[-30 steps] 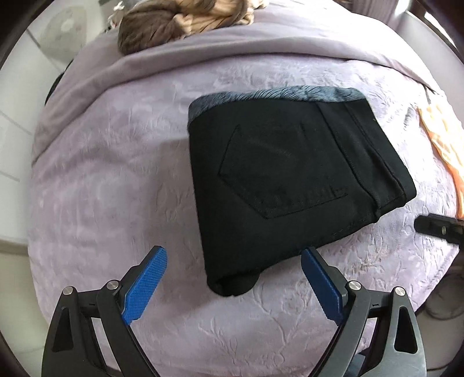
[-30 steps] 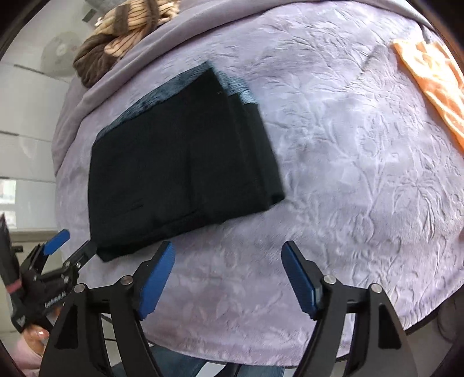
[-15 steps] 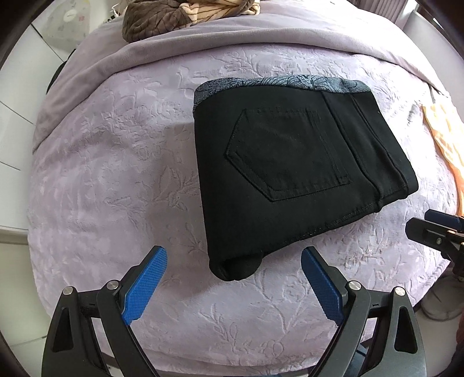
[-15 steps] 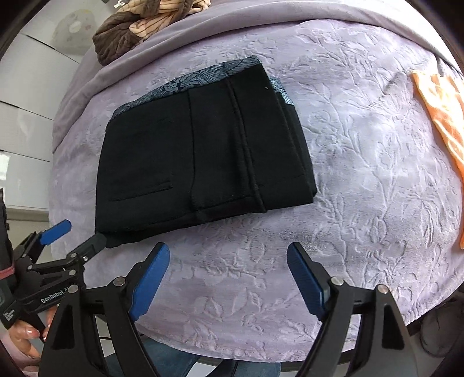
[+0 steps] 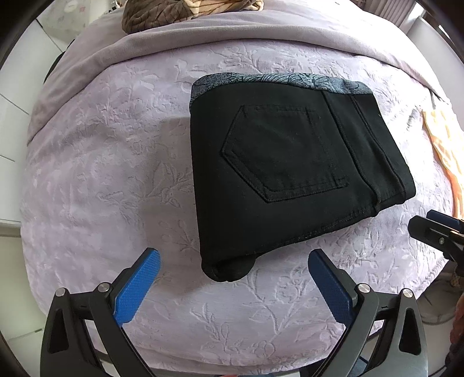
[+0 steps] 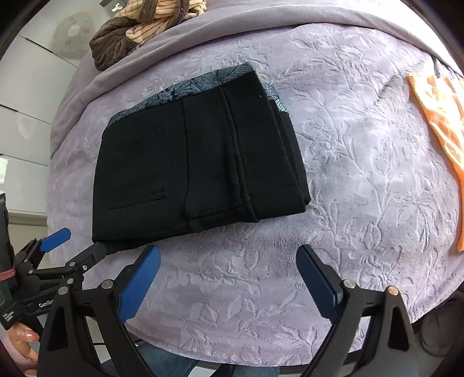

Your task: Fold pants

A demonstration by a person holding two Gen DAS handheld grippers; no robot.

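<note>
Count — one pair of folded black pants [image 5: 290, 174]; one lilac embossed cover [image 5: 101, 188]; one orange cloth [image 6: 438, 116]; one brown striped garment [image 6: 139, 26]; two grippers — left [image 5: 232, 275], right [image 6: 226, 269].

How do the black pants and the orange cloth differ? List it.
The black pants are folded into a compact thick rectangle; the orange cloth lies flat in a thin layer. The pants sit mid-bedspread; the cloth sits at the right edge, partly out of frame. Both rest on the lilac embossed bedspread, touched by neither gripper.
</note>
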